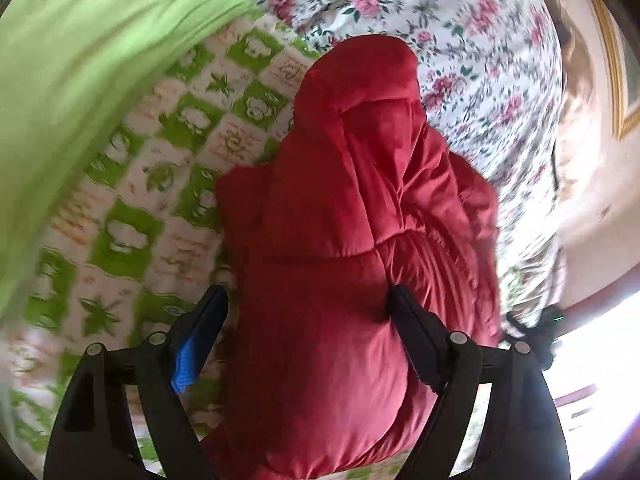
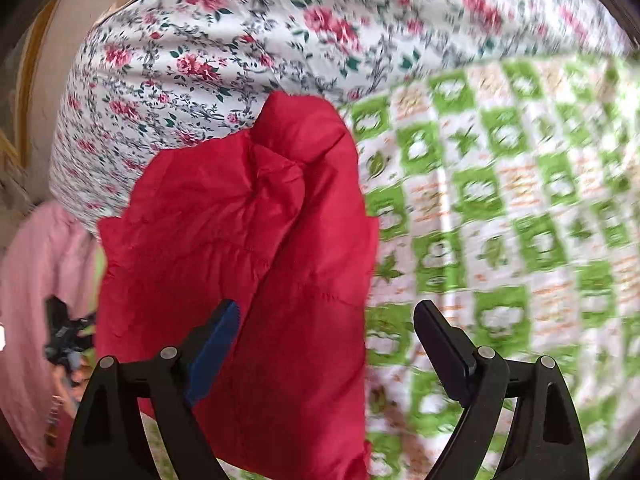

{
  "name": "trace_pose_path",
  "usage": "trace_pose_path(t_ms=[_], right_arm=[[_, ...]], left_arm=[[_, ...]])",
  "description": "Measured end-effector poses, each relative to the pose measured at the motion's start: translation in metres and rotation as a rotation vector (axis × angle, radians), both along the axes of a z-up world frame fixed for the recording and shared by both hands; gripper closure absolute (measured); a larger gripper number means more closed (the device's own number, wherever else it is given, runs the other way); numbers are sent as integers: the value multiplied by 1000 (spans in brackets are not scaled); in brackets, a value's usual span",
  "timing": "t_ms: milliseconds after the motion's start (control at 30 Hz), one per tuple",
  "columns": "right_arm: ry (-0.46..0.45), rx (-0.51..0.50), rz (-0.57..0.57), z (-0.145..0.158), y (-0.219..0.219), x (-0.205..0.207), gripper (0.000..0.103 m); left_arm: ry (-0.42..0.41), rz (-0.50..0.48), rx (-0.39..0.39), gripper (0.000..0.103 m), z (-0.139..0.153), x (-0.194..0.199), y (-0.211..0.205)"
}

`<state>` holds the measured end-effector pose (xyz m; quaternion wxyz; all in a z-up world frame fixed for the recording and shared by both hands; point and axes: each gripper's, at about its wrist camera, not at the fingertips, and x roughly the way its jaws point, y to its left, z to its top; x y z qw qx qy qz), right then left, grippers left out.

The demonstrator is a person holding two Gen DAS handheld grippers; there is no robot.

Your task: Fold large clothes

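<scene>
While both pictures are smeared with blur, you can make out the red puffer jacket [image 1: 344, 216] lying bunched on the green-and-white patterned sheet [image 1: 132, 208], its far end at the edge of the rose-print cover [image 1: 460, 40]. Your left gripper [image 1: 308, 300] has its jaws spread wide over the jacket, pads not pressing it. Your right gripper [image 2: 326, 312] stands equally wide, straddling the jacket's right edge [image 2: 360, 280], clamping nothing.
</scene>
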<state>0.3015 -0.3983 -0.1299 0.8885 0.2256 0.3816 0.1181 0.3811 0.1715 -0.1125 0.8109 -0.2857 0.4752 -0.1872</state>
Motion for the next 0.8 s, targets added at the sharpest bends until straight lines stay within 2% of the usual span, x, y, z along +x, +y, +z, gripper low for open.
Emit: trace_pose_path(t_ms=[67, 200, 300, 367, 433, 567, 667, 700, 733, 800], right_arm=[[30, 29, -4, -7, -4, 8, 12], [76, 129, 25, -26, -11, 28, 11], [114, 195, 84, -38, -9, 42, 5], [118, 196, 105, -40, -7, 47, 1], [118, 207, 133, -41, -5, 50, 0], [138, 211, 191, -43, 6, 60, 0], [149, 213, 233, -42, 16, 66, 5], [156, 224, 245, -44, 19, 67, 10], [164, 241, 258, -46, 22, 68, 20], [161, 252, 260, -47, 24, 68, 29]], left_arm=[[5, -18, -35, 20, -4, 4, -1], [8, -59, -37, 15, -10, 13, -7], [39, -76, -81, 11, -18, 23, -10], [66, -75, -111, 5, -24, 28, -12], [80, -86, -145, 5, -29, 31, -14], [74, -106, -134, 5, -31, 34, -24], [50, -128, -128, 16, -28, 33, -29], [40, -135, -128, 22, -27, 32, -30], [31, -139, -127, 25, -24, 31, -33], [11, -149, -120, 39, -20, 29, -35]])
